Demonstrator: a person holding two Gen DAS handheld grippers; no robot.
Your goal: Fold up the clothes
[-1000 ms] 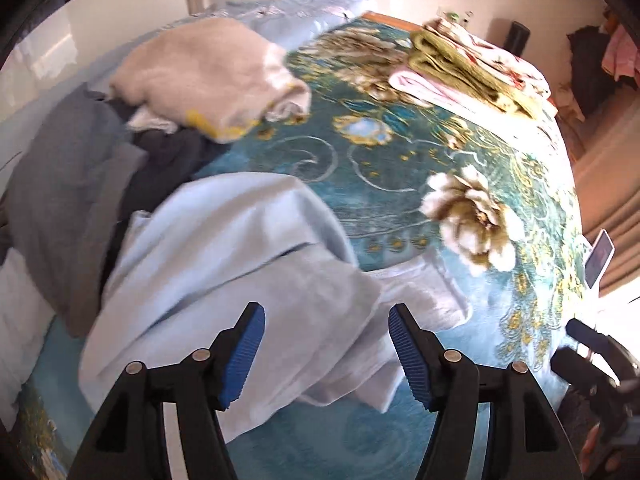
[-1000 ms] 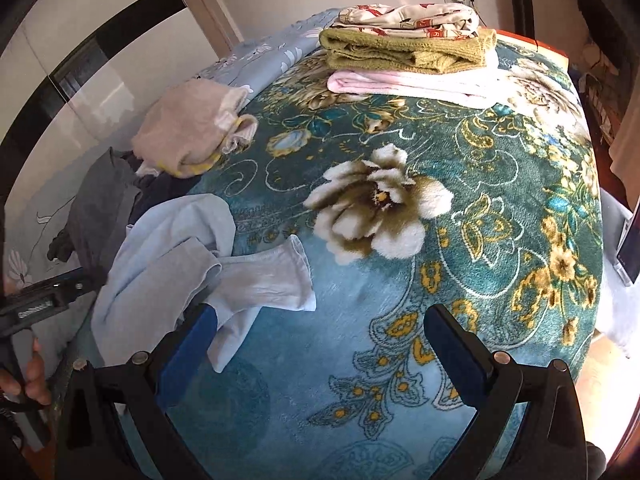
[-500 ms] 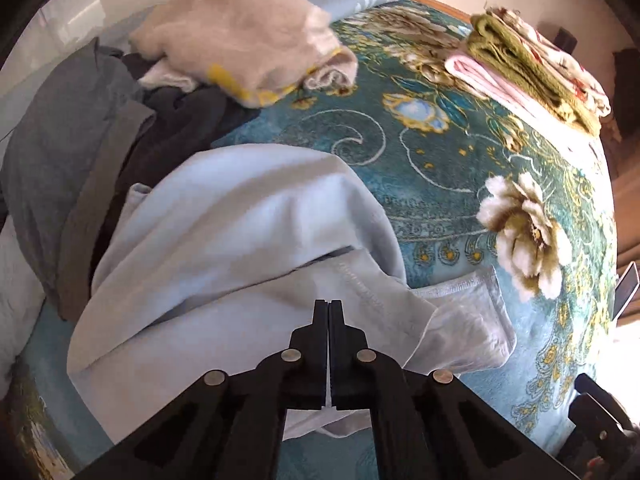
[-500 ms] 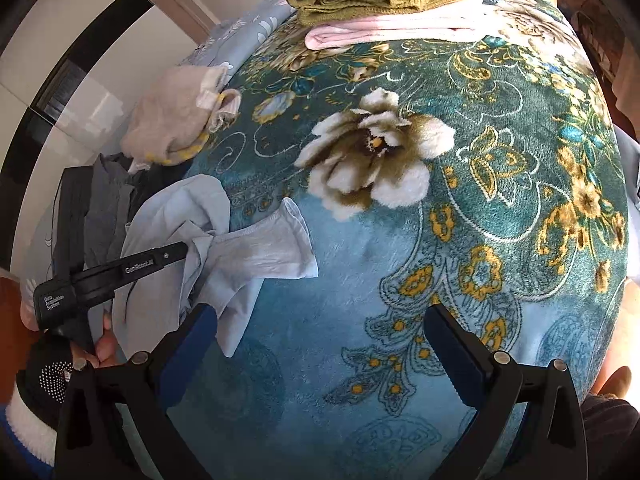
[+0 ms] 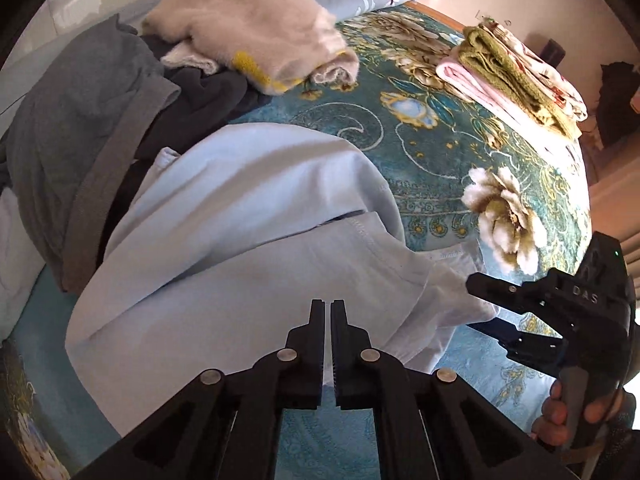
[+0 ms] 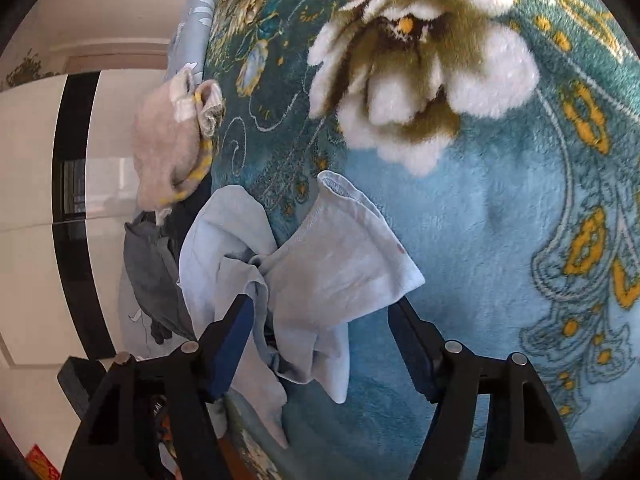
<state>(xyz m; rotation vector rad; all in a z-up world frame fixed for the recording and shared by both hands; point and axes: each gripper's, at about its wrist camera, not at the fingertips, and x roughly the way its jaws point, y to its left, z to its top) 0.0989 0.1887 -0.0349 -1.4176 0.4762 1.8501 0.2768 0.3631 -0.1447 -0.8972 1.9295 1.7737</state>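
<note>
Item: light blue shirt (image 5: 248,240), crumpled, lying on the bed (image 5: 440,152) at its near edge, just in front of the big white flower (image 5: 502,216) in the blanket pattern.

Left gripper (image 5: 327,344): a second ago its jaws were standing wide above the shirt; now they are all but together, reopening very slightly, with a thin fold of the shirt's near hem showing pinched between them.

Right gripper (image 6: 320,320): it has dropped down and rolled over beside the flower, and its jaws, fully spread a moment ago, are closing around the shirt's sleeve (image 6: 344,256); the cloth is lying between them, and the pads are not yet pressing on it.

Reading: both hands are taking hold, so the shirt is about to be lifted and spread flat for folding.

Also on the bed: grey clothes (image 5: 68,152) and a beige towel (image 5: 248,28) behind the shirt; a folded stack (image 5: 516,76) far beyond the flower.
</note>
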